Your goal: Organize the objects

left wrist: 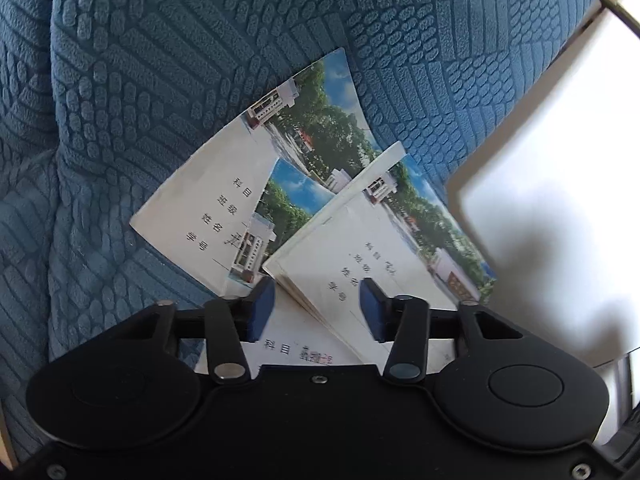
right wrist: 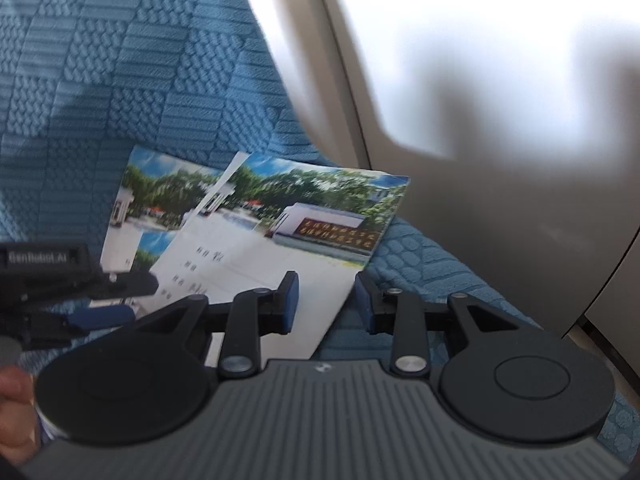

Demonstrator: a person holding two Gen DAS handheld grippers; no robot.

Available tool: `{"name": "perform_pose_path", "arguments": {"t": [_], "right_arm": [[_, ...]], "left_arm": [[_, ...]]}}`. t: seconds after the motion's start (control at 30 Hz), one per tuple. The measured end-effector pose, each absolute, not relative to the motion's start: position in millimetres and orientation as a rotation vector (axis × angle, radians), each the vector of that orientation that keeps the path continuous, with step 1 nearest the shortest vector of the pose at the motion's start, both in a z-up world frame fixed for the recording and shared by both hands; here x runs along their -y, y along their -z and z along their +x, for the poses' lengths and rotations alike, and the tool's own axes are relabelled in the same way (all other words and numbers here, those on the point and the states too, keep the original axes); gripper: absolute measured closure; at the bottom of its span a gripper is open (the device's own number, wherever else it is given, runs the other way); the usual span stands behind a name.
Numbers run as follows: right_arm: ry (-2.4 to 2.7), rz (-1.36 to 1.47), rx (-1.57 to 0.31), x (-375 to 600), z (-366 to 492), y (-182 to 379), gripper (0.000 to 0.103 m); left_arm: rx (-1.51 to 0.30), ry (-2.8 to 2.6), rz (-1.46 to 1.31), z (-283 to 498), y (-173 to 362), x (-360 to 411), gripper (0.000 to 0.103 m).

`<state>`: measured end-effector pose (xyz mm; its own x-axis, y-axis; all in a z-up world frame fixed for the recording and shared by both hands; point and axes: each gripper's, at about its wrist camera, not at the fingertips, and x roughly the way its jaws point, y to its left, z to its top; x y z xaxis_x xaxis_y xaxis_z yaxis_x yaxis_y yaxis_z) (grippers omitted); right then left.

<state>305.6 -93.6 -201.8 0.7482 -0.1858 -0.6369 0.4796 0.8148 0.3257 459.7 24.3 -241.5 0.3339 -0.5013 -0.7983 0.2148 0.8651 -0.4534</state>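
Surface: blue sofa cover [left wrist: 120, 100], plush, embossed in blocks of ribs and pebbled ovals; it fills the left and top of both views.
Far notebook [left wrist: 256, 160]: thin paper exercise book, glossy cover with a campus photo band and printed form lines; lies flat at 11 o'clock of the left gripper, its far corner curling up.
Middle notebook [left wrist: 288, 208]: same cover, mostly hidden, wedged between the other two.
Near notebook [left wrist: 384, 248]: same design, thicker, page edges fanned; on top of the pile, at 12 o'clock and reaching between the left fingers.
Left gripper [left wrist: 318, 306]: black linkage, blue pads [left wrist: 262, 304]; held low over the pile, tilted down; jaws spread, clasping nothing.
Right gripper [right wrist: 326, 300]: same build, ribbed grey body; jaws parted, nothing between them, near notebook's [right wrist: 280, 248] corner just ahead at 12 o'clock.
Panel [right wrist: 480, 80]: smooth, pale, glare-washed, at 2 o'clock.
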Motion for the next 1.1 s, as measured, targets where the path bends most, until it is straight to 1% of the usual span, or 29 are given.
{"name": "perform_pose_path", "arguments": {"t": [0.07, 0.13, 0.17, 0.23, 0.33, 0.47, 0.5, 0.67, 0.83, 0.9, 0.97, 1.1], "right_arm": [[0.392, 0.51, -0.597, 100.3, 309.8, 199.8, 0.068], [0.404, 0.525, -0.555, 110.4, 315.8, 197.6, 0.063], [0.405, 0.538, -0.541, 116.6, 319.8, 197.3, 0.06], [0.427, 0.551, -0.522, 127.8, 328.1, 198.2, 0.059], [0.482, 0.566, -0.546, 143.9, 342.0, 206.1, 0.059], [0.511, 0.654, -0.577, 164.9, 348.1, 220.0, 0.058], [0.51, 0.669, -0.582, 168.4, 348.9, 222.6, 0.056], [0.393, 0.787, -0.586, 179.4, 353.7, 231.3, 0.055], [0.366, 0.77, -0.609, 178.4, 361.4, 233.5, 0.055], [0.351, 0.833, -0.622, 186.4, 362.8, 240.3, 0.048], [0.336, 0.867, -0.62, 189.7, 364.0, 243.0, 0.048], [0.29, 0.844, -0.574, 183.8, 363.4, 236.0, 0.048]], "left_arm": [[-1.136, 0.469, -0.242, 459.9, 241.5, -19.1, 0.071], [-1.133, 0.459, -0.198, 459.5, 241.3, -15.3, 0.077], [-1.132, 0.458, -0.182, 460.1, 241.8, -13.4, 0.078], [-1.134, 0.454, -0.167, 460.7, 242.3, -13.0, 0.08], [-1.14, 0.45, -0.155, 462.2, 242.7, -12.5, 0.081], [-1.141, 0.448, -0.127, 462.9, 242.8, -10.7, 0.082], [-1.141, 0.448, -0.123, 462.5, 242.1, -10.5, 0.082], [-1.142, 0.454, -0.122, 463.3, 242.0, -10.0, 0.082], [-1.144, 0.462, -0.139, 463.0, 242.2, -12.5, 0.082], [-1.149, 0.462, -0.147, 463.1, 241.9, -13.4, 0.082], [-1.155, 0.467, -0.14, 463.9, 241.3, -13.0, 0.082], [-1.166, 0.477, -0.122, 465.4, 240.9, -11.3, 0.082]]}}
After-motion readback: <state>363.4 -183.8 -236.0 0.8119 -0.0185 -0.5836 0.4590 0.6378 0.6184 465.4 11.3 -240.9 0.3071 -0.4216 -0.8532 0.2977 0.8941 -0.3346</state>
